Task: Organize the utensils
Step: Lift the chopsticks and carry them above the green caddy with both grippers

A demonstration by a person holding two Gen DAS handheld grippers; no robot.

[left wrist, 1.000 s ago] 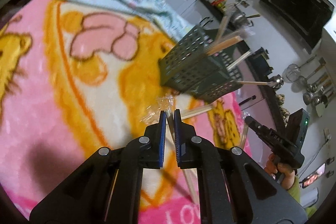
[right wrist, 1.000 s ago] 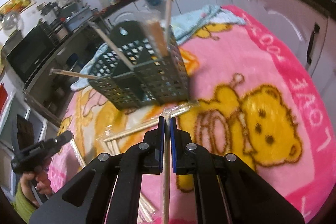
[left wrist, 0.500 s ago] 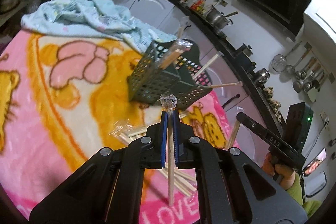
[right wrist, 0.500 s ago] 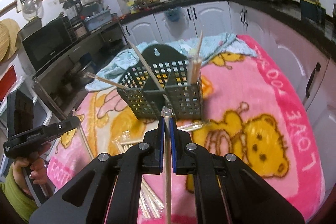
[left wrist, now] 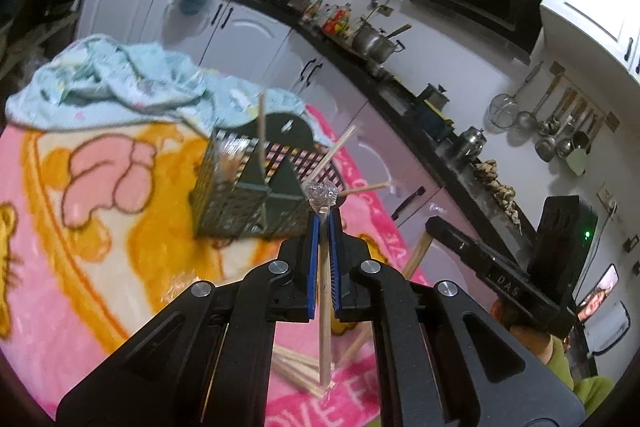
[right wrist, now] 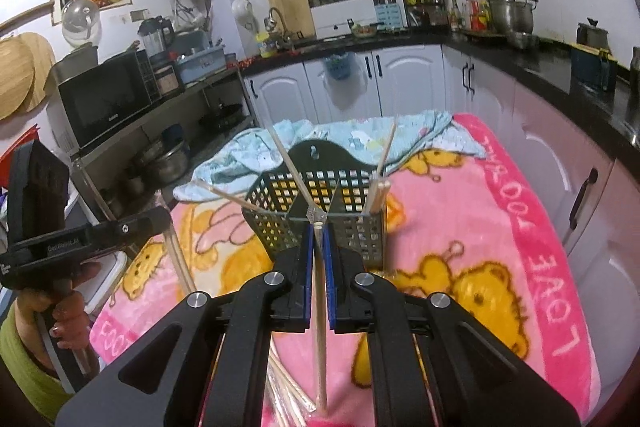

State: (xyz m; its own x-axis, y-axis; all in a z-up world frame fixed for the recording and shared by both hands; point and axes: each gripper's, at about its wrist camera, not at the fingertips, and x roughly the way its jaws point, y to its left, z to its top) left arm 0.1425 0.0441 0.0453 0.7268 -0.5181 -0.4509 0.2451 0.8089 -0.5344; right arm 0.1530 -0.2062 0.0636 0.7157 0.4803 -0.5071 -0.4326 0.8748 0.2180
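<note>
your left gripper (left wrist: 323, 227) is clamped on a wrapped wooden chopstick (left wrist: 325, 323), its crinkled clear wrapper tip (left wrist: 320, 194) poking up past the blue pads (left wrist: 313, 267) and the stick's lower end hanging down between the black arms. your right gripper (right wrist: 319, 239) is pinched the same way on another wrapped chopstick (right wrist: 321, 331), held upright with its plastic tip level with the caddy rim.

the dark green perforated utensil caddy (right wrist: 316, 211) stands on the pink teddy-bear blanket (right wrist: 472, 227), straight ahead of both grippers and just beyond their tips. several chopsticks (right wrist: 384, 163) already lean out of its compartments at different angles (two splay out to the left side in the right wrist view). more wrapped chopsticks (left wrist: 296, 367) lie loose on the blanket below your left gripper. a crumpled light blue cloth (left wrist: 116, 87) lies behind the caddy at the blanket's far edge.
</note>
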